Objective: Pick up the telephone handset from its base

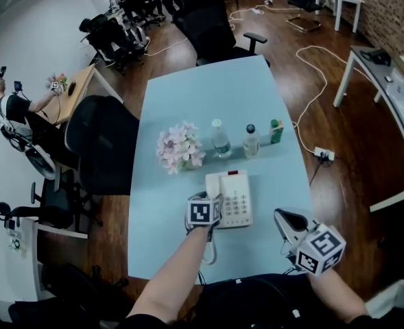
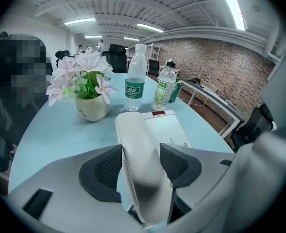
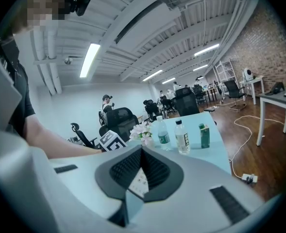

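Observation:
A white telephone base [image 1: 234, 199] with a keypad lies near the front of the pale blue table [image 1: 188, 94]. Its handset [image 1: 213, 186] rests in the cradle on the base's left side. My left gripper [image 1: 208, 203] points steeply down over the handset's near end. In the left gripper view the handset [image 2: 139, 130] runs between the two dark pads [image 2: 103, 171], and the left gripper [image 2: 142, 153] stands open around it. To the right of the phone, my right gripper [image 1: 289, 220] hovers above the table. Seen in its own view, the right gripper [image 3: 142, 152] is shut with nothing in it.
Behind the phone stand a pot of pink flowers [image 1: 179, 147], two water bottles [image 1: 220, 138] and a green carton [image 1: 276, 131]. The phone's coiled cord [image 1: 209, 249] hangs at the table's front edge. Black office chairs [image 1: 102, 142] stand at the left side and far end.

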Motion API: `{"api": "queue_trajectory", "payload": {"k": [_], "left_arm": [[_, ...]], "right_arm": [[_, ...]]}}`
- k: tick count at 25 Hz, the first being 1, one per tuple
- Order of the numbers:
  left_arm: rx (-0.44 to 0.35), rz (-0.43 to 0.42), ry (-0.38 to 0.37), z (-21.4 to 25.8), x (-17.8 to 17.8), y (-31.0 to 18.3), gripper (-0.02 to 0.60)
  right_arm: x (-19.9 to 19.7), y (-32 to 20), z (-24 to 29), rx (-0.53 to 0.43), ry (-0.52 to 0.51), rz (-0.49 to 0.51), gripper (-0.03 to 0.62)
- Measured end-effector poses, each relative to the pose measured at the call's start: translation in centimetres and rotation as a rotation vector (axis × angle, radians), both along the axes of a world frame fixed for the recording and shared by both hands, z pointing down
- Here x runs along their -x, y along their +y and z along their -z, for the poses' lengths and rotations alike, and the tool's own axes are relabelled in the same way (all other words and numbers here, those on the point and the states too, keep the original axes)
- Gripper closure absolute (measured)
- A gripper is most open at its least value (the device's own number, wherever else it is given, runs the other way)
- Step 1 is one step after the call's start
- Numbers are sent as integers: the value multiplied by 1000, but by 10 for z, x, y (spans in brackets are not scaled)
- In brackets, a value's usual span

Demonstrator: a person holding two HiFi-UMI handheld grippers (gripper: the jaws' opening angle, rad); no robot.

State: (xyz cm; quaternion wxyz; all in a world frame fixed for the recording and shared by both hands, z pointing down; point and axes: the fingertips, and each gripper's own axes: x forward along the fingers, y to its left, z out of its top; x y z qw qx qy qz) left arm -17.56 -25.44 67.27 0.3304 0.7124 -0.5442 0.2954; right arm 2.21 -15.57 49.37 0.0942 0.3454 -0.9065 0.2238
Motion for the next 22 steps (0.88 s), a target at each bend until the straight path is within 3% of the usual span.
{"api": "queue_trajectory", "payload": {"k": [9,22], "left_arm": [[55,1,-43,-21,4,-2,319],[44,28,0,-10,1,-5,333]], "right_arm": [[-5,-8,-12,19,5,-19,576],[-6,-3,-9,22,6,-20,574]]}}
